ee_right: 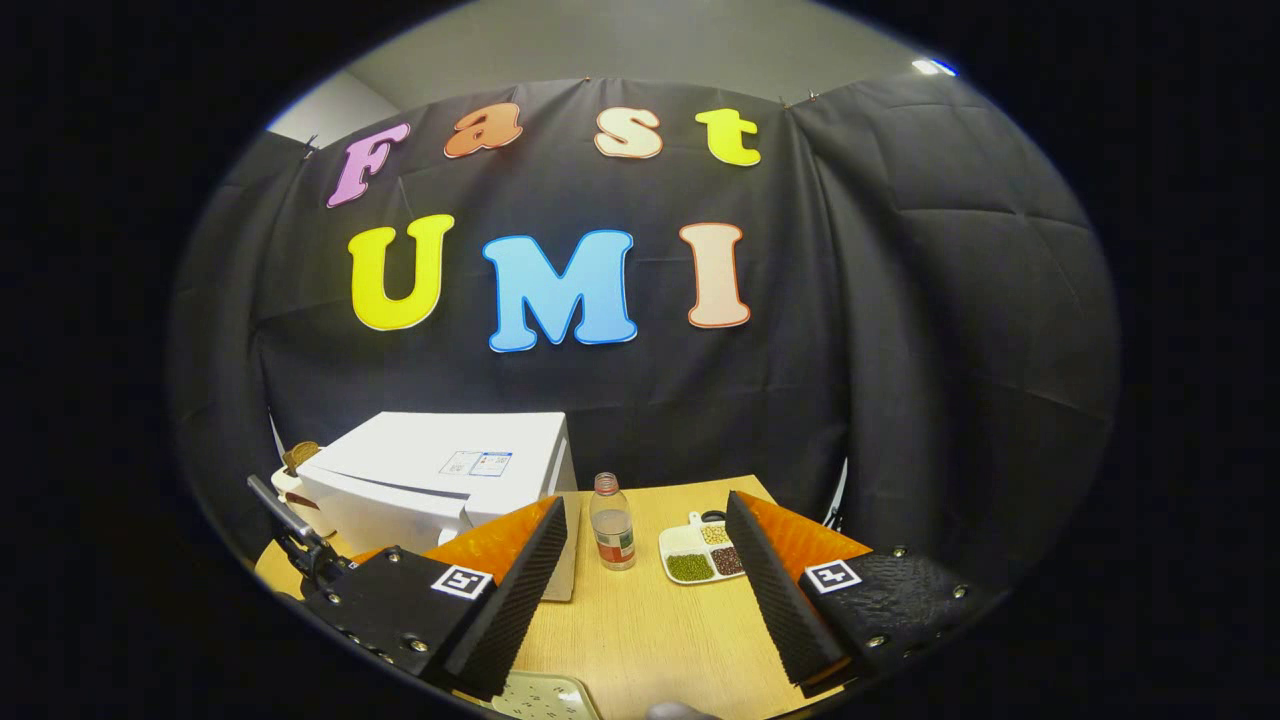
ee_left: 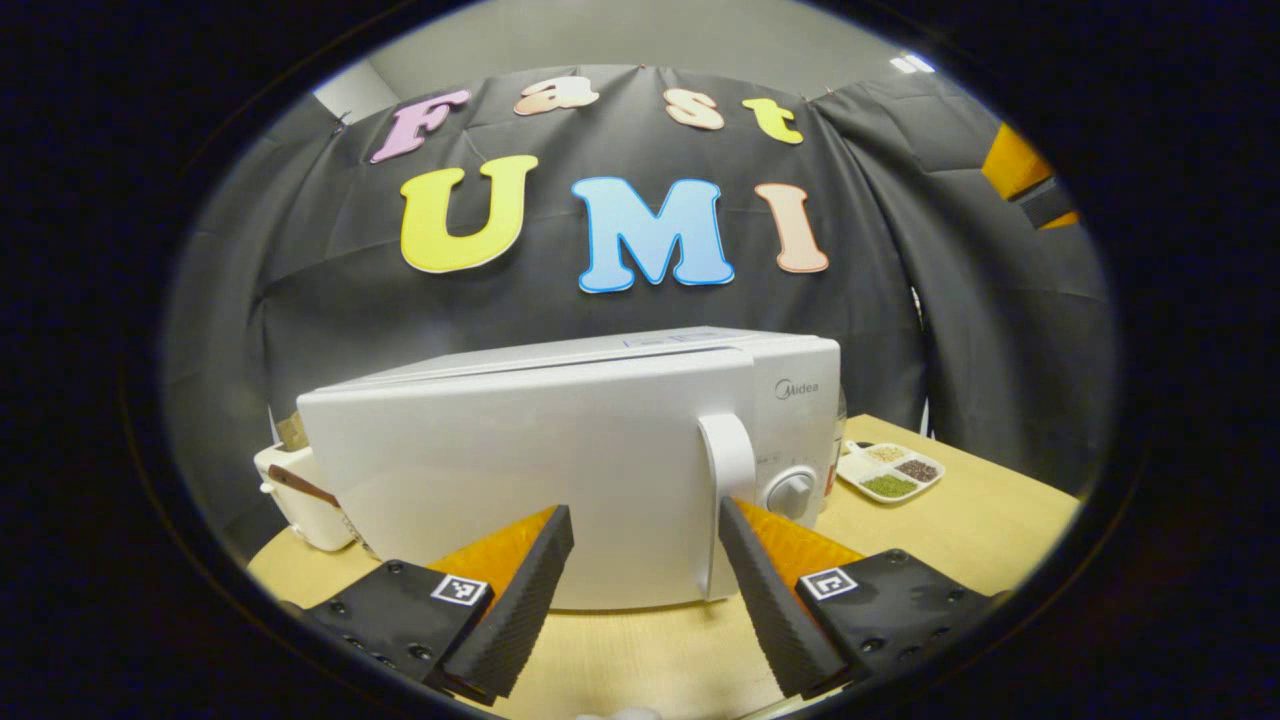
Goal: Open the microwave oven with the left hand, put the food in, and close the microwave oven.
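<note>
Fingers (ee_left: 540, 590) spread before handle (ee_left: 728, 470) | microwave (ee_left: 560, 460) badge: Midea

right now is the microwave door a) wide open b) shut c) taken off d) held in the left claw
b: in the left gripper view the microwave door sits flush with its handle untouched, and the left claw is open just short of it.
</note>
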The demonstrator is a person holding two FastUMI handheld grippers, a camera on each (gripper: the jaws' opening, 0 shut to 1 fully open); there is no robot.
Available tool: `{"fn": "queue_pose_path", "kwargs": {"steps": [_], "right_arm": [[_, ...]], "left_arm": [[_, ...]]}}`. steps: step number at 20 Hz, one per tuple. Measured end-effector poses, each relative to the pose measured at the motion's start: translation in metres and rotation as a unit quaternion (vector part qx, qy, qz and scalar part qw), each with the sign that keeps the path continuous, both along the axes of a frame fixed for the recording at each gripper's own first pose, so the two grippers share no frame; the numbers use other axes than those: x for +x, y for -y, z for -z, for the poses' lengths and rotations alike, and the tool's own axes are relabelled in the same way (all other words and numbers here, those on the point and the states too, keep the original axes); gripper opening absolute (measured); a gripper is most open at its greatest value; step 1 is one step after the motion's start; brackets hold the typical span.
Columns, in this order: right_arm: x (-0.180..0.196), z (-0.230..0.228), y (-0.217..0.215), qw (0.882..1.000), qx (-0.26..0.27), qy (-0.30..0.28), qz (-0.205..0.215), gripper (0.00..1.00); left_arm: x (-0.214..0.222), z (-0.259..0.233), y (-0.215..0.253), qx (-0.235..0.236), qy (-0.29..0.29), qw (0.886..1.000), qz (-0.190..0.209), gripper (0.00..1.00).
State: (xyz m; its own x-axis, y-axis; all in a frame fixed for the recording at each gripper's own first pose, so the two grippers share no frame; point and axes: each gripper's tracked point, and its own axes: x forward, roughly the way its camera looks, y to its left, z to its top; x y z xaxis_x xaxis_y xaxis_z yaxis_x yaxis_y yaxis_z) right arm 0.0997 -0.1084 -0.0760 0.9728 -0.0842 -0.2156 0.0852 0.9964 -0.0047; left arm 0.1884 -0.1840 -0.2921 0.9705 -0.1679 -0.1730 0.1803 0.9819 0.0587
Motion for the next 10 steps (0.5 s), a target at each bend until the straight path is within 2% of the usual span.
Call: {"fn": "queue_pose_path", "kwargs": {"steps": [2, 3, 6, 7, 8, 9, 10], "right_arm": [[0.001, 0.002, 0.002, 1.000, -0.003, -0.003, 0.000, 0.98], [0.001, 0.001, 0.003, 1.000, -0.003, -0.003, 0.000, 0.98], [0.000, 0.001, 0.003, 1.000, -0.002, -0.005, 0.000, 0.98], [0.001, 0.003, 0.003, 1.000, 0.000, -0.006, -0.002, 0.98], [0.001, 0.003, 0.001, 1.000, 0.000, -0.006, -0.004, 0.98], [0.000, 0.004, 0.000, 1.000, -0.001, -0.008, -0.007, 0.98], [-0.001, 0.004, -0.003, 1.000, 0.001, -0.011, -0.011, 0.98]], "left_arm": [[0.000, 0.000, 0.000, 0.007, 0.002, 1.000, -0.005, 0.99], [0.000, 0.000, -0.001, 0.009, 0.004, 1.000, -0.010, 0.95], [-0.001, 0.002, -0.001, 0.004, -0.001, 1.000, -0.024, 0.95], [0.000, 0.001, 0.000, 0.002, 0.000, 1.000, -0.028, 1.00], [0.005, 0.000, 0.000, 0.003, 0.003, 0.999, -0.034, 0.99], [0.012, 0.005, -0.002, 0.007, -0.012, 0.999, -0.037, 0.99], [-0.001, -0.002, 0.006, -0.007, -0.022, 0.999, -0.030, 0.98]]}}
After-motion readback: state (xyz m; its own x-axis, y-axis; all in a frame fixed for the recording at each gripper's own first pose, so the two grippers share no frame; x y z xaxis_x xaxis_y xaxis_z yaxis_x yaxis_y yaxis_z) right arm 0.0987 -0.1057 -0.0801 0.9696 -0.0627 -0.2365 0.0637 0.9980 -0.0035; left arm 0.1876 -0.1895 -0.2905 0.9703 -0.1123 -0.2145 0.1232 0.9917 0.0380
